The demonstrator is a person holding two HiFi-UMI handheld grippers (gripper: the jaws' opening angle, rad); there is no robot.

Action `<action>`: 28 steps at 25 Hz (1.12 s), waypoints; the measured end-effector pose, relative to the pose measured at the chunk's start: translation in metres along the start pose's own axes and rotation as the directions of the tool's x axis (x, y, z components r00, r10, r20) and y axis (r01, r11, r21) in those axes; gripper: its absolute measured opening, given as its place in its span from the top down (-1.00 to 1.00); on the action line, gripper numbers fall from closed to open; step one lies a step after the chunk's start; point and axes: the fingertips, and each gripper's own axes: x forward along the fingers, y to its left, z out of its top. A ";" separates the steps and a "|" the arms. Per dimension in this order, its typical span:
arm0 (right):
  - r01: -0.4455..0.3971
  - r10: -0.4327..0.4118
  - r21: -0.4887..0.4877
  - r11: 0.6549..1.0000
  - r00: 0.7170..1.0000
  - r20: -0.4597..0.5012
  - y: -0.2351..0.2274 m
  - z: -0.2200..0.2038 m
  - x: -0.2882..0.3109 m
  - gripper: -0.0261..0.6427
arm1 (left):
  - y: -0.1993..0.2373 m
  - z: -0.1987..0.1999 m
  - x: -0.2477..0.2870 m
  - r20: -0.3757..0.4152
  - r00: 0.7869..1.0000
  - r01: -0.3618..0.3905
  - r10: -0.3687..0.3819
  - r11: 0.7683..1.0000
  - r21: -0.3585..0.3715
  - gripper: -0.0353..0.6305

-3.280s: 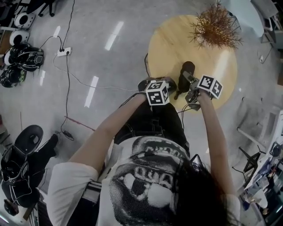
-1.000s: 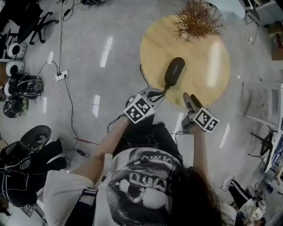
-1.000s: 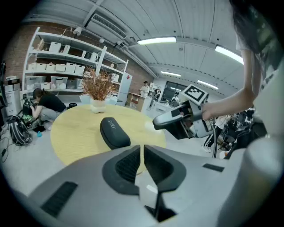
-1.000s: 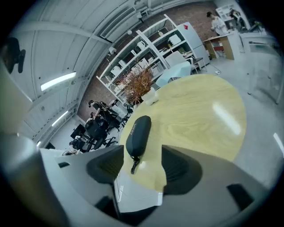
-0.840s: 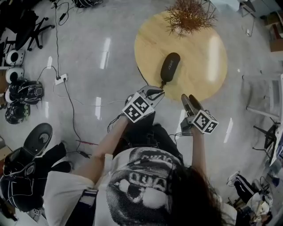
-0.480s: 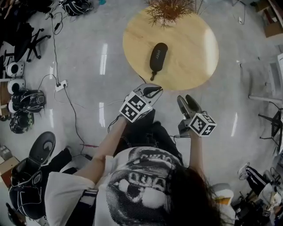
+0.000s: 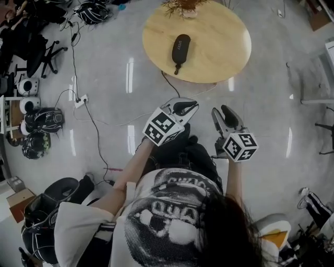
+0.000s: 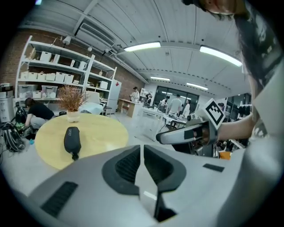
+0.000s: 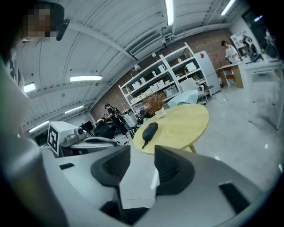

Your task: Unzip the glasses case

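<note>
The black glasses case [image 7: 180, 48] lies on the round wooden table [image 7: 219, 47], its small pull tab pointing at the near edge; its zip is too small to read. Both grippers hang over the floor, well short of the table. My left gripper [image 7: 189, 107] is shut and empty, and its own view shows the jaws [image 8: 142, 148] together with the case [image 8: 72, 138] far ahead. My right gripper [image 7: 223, 113] is closing with nothing between its jaws; its view [image 9: 142, 153] still shows a gap, with the case [image 9: 150, 131] far off.
A dried plant in a white pot [image 7: 182, 6] stands at the table's far edge. A cable runs from under the table to a power strip [image 7: 81, 99]. Helmets [image 7: 44, 120] and a chair [image 7: 42, 52] sit at the left. Shelves [image 8: 49, 80] line the wall.
Both grippers have drawn back from the table and risen, so the table and case have slid up and away in the head view. The right jaws have narrowed.
</note>
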 end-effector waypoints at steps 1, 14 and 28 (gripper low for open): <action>-0.002 0.002 -0.022 1.000 1.000 0.006 0.004 -0.001 -0.007 0.44 | -0.008 0.001 -0.003 0.006 1.000 0.001 -0.001 1.000 0.006 0.84; 0.033 -0.019 -0.118 0.992 0.993 0.118 0.029 -0.011 -0.080 0.85 | -0.090 0.010 -0.027 0.039 0.998 0.046 -0.050 0.994 0.095 0.84; 0.051 -0.027 -0.188 0.981 0.991 0.129 0.039 -0.018 -0.090 0.94 | -0.099 0.007 -0.048 0.056 0.998 0.009 -0.014 0.995 0.101 0.84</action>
